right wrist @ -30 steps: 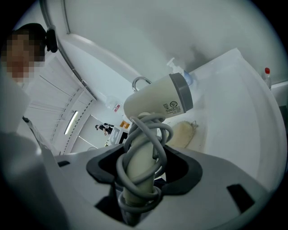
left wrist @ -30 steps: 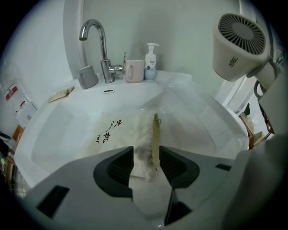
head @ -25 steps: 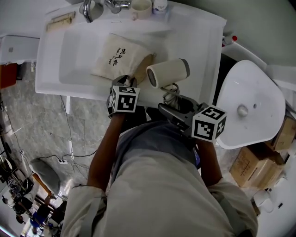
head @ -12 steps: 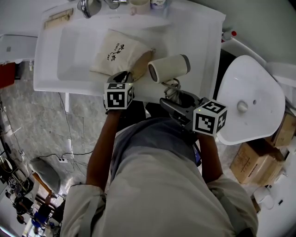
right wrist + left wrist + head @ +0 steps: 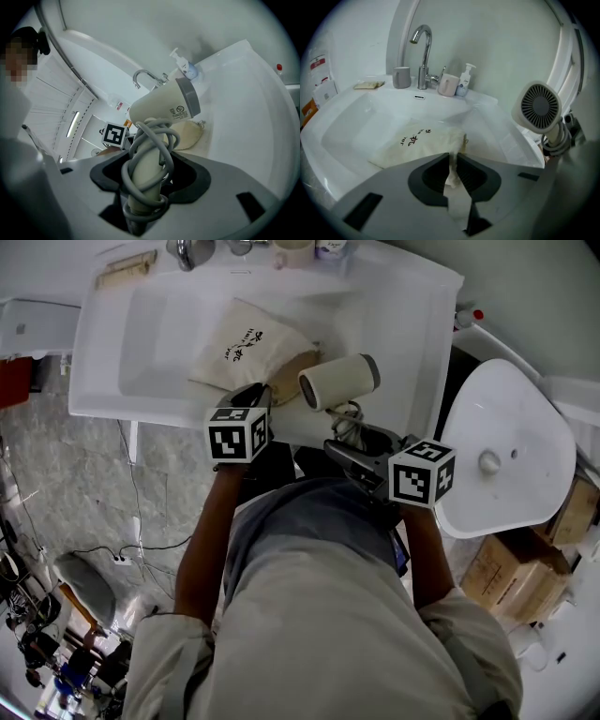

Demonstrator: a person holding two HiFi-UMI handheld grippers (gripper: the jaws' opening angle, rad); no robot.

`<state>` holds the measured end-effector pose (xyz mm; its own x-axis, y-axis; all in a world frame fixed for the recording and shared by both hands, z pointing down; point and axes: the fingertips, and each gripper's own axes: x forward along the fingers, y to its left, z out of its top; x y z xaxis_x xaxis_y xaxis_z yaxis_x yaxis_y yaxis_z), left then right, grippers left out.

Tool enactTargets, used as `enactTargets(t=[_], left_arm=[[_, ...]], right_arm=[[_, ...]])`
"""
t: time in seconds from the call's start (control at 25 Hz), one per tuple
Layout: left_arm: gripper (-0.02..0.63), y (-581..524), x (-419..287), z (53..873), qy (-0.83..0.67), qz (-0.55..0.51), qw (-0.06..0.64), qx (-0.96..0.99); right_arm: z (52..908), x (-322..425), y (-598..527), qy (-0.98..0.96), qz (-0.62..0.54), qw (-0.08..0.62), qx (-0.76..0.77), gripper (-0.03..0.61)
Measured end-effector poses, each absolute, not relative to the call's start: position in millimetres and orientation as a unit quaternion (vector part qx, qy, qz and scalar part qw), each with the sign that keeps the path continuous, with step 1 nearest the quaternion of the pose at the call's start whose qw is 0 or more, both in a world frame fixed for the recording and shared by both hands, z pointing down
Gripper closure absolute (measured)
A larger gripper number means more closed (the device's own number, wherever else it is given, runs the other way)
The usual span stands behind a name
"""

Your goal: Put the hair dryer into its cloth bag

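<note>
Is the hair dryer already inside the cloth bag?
No, the hair dryer is outside the cloth bag, beside it, with its cord-wrapped handle clamped in the right gripper.

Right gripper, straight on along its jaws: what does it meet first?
Likely the cloth bag, lying in the sink: the hair dryer clamped in the right gripper leads, and the bag's mouth shows past its head. Depth unclear.
</note>
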<state>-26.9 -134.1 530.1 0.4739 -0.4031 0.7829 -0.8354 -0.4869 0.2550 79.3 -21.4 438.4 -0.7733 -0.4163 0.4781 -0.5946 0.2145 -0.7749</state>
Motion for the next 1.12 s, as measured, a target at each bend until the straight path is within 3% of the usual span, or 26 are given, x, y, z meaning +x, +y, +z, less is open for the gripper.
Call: enactTargets(t=[1.12], left_arm=[[0.56, -128.4, -21.9, 516.8, -0.37, 0.266, 0.375, 0.807]], right_arm=[[498.8, 62.5, -11.2, -0.729, 0.613, 0.176, 0.247, 0.322]])
